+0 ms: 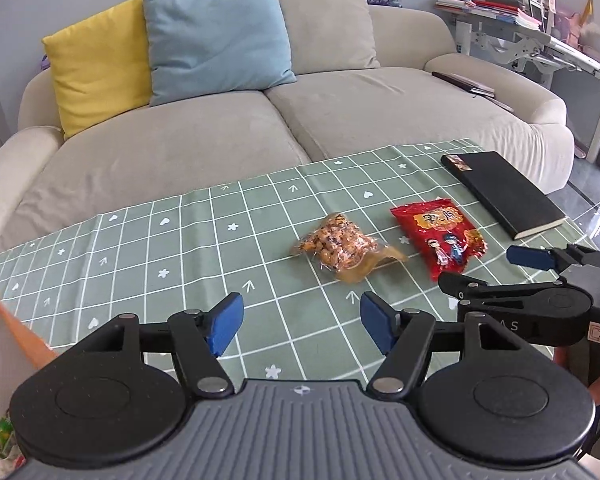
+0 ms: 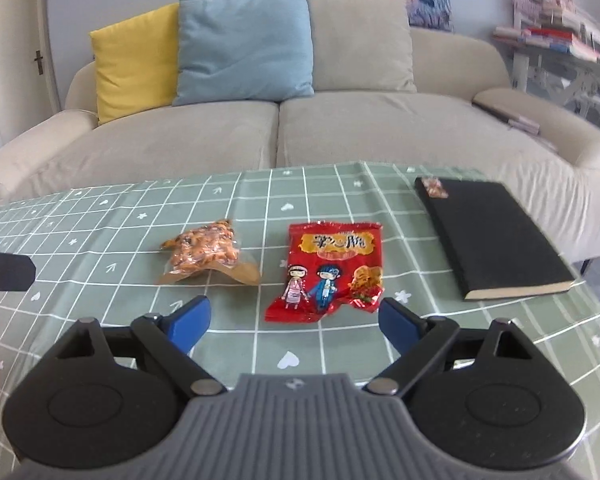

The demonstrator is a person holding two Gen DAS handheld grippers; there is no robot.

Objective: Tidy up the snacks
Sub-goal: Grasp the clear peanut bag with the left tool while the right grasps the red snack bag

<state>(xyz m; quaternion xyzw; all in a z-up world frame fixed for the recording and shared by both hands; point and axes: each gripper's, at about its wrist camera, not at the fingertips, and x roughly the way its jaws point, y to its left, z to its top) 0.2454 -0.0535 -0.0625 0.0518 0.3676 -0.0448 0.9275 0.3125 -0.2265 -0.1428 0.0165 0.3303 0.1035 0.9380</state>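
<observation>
Left hand-held gripper (image 1: 302, 326): released, blue pads spread wide, nothing between them; held above the near part of the bench.
Right hand-held gripper (image 2: 294, 322): released, pads wide apart, empty; poised just near of the red packet. In the left wrist view it shows at the right edge.
Bench (image 1: 140, 248): covered by a green cloth with a white grid, hearts, stars and arrows.
Clear peanut bag (image 1: 340, 250): lies flat at mid-bench, left of the red packet and apart from it; its empty sealed end points to the near right.
Red snack packet (image 2: 332, 270): lies flat, cartoon figures face up, between the peanut bag and the notebook, touching neither.
Black notebook (image 2: 496, 236): closed, lying flat on the right side of the bench, far right of the red packet.
Orange-and-white container (image 1: 4, 360): at the near left edge; only part in view, with green packaging visible low inside.
Sofa (image 1: 228, 128): beyond the far edge of the bench, carrying a yellow cushion (image 1: 100, 62) and a blue cushion (image 1: 216, 38).
</observation>
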